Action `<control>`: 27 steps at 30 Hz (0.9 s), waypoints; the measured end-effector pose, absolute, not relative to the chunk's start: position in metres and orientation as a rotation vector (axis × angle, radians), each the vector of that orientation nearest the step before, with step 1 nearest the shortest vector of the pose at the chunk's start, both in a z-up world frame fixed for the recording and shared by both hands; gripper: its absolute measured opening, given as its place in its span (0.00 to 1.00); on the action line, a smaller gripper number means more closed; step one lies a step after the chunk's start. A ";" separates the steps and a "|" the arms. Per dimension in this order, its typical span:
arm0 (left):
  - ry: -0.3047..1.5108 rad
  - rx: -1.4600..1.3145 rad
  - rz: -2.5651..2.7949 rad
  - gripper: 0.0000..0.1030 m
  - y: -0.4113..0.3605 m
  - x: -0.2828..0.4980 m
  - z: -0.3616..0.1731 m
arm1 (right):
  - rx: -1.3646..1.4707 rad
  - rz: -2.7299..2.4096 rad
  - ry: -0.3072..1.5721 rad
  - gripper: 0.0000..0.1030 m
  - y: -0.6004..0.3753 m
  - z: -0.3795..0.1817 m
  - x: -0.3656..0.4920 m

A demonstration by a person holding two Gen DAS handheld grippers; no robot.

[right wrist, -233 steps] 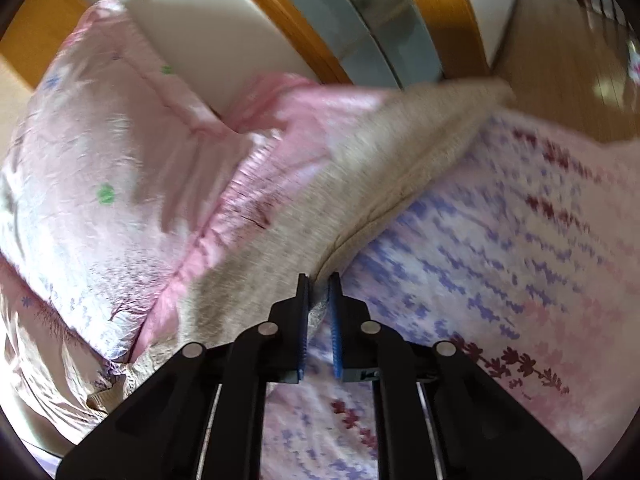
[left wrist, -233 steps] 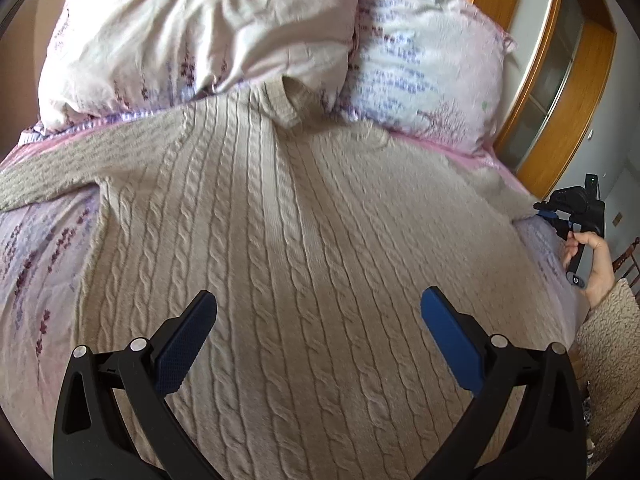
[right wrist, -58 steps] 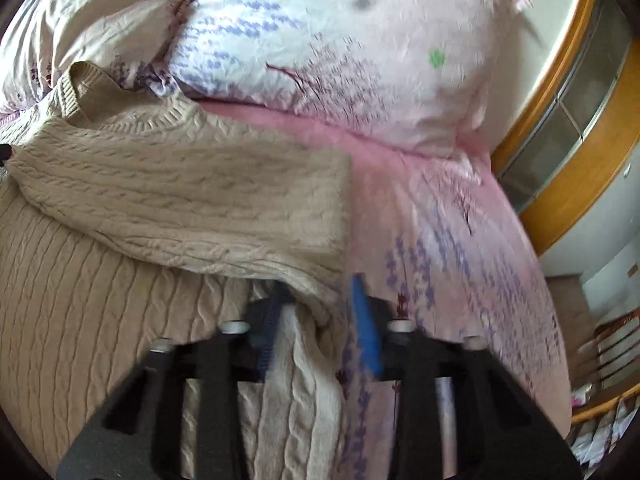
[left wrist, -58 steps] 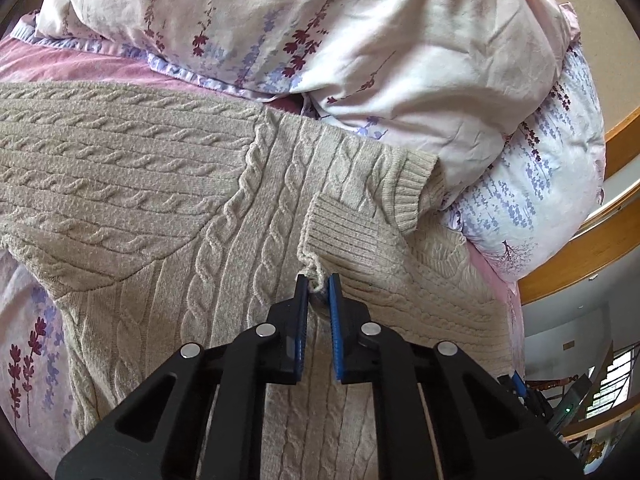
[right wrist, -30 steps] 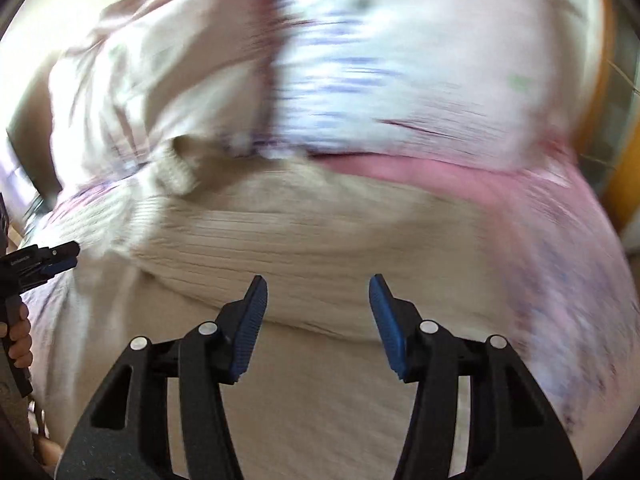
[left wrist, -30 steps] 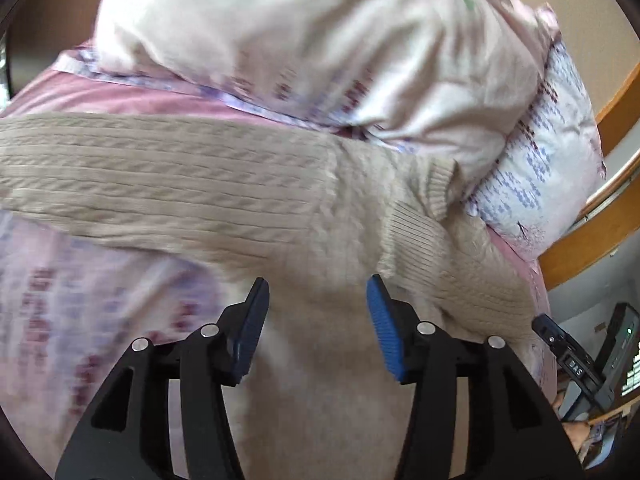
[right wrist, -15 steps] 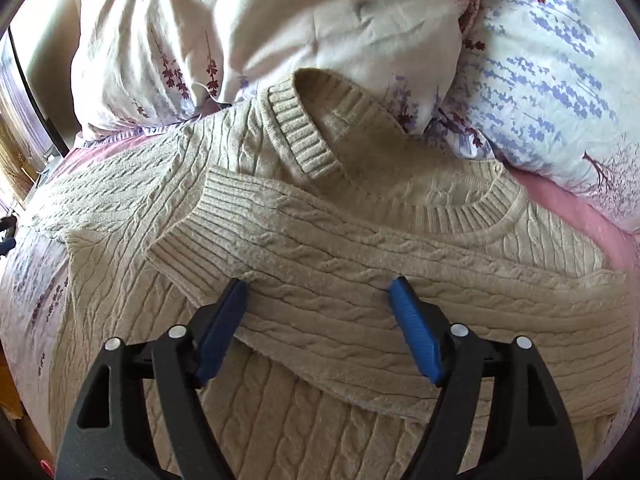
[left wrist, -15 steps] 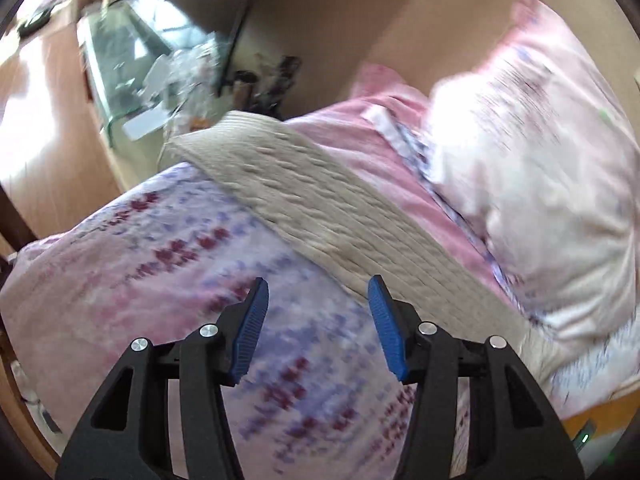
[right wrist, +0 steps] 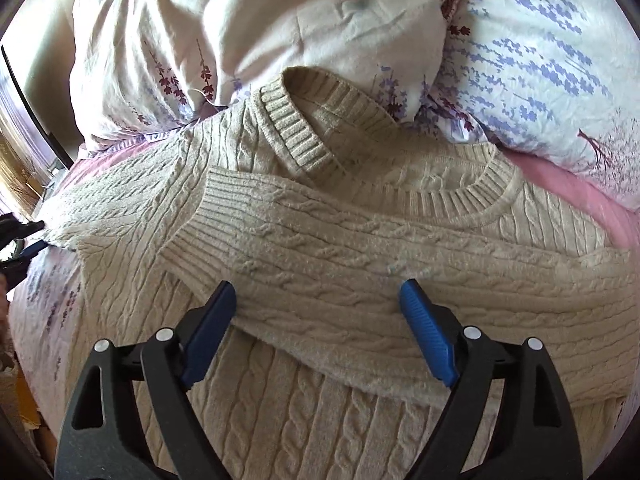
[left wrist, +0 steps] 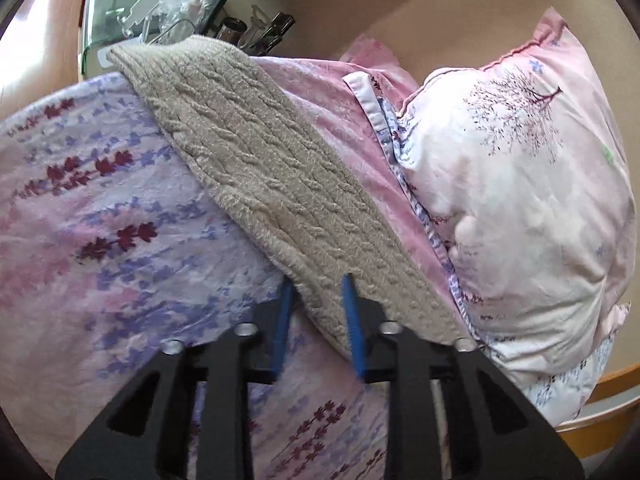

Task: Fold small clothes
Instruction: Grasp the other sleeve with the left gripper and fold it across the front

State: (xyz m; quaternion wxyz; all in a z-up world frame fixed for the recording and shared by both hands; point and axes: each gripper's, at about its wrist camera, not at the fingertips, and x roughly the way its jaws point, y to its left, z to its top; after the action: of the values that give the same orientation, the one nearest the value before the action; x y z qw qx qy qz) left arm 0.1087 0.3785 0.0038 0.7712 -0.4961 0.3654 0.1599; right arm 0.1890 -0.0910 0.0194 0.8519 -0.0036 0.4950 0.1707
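Beige cable knit fills both views, and no brand, label or legible writing is to be seen in either. In the left wrist view, one sleeve [left wrist: 276, 196] of the sweater is shown stretched from the upper left of the frame down to the lower centre, across a lavender-print bedspread [left wrist: 100, 208]; its lower edge is caught between the blue pads of the left gripper [left wrist: 318, 320], whose jaws are narrowed to a small gap around the knit. A cluttered glass shelf [left wrist: 132, 4] at the upper left and one pillow [left wrist: 520, 200] at the right are seen only in this view. In the right wrist view, the sweater [right wrist: 320, 408] body is seen spread on the bed, its ribbed collar [right wrist: 296, 128] at upper centre against two pillows, and a second sleeve [right wrist: 360, 268] is folded across the chest. The right gripper [right wrist: 320, 320] is held above that sleeve with jaws spread wide, nothing grasped.
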 end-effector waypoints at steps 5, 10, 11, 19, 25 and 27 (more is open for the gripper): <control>0.703 -1.091 0.306 0.05 0.369 0.115 0.018 | 0.045 0.357 1.026 0.82 -0.116 0.030 0.177; 0.584 -1.089 0.137 0.05 0.339 0.121 0.058 | 0.103 0.350 0.998 0.82 -0.149 0.045 0.167; 0.569 -1.086 0.092 0.05 0.329 0.122 0.066 | 0.110 0.347 0.991 0.82 -0.156 0.048 0.165; 0.571 -0.982 -0.289 0.05 0.198 0.156 0.107 | 0.157 0.303 0.959 0.82 -0.192 0.055 0.157; 0.725 -0.873 -0.416 0.05 0.101 0.181 0.077 | 0.186 0.272 0.979 0.82 -0.215 0.041 0.158; 0.791 -0.832 -0.408 0.05 0.079 0.188 0.060 | 0.188 0.268 0.986 0.82 -0.220 0.037 0.158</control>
State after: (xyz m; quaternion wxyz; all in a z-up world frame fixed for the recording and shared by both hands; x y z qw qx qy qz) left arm 0.1884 0.0788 0.0597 0.8200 -0.3909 0.3716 -0.1916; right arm 0.1582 -0.2199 0.0366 0.8682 0.0897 0.4710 0.1281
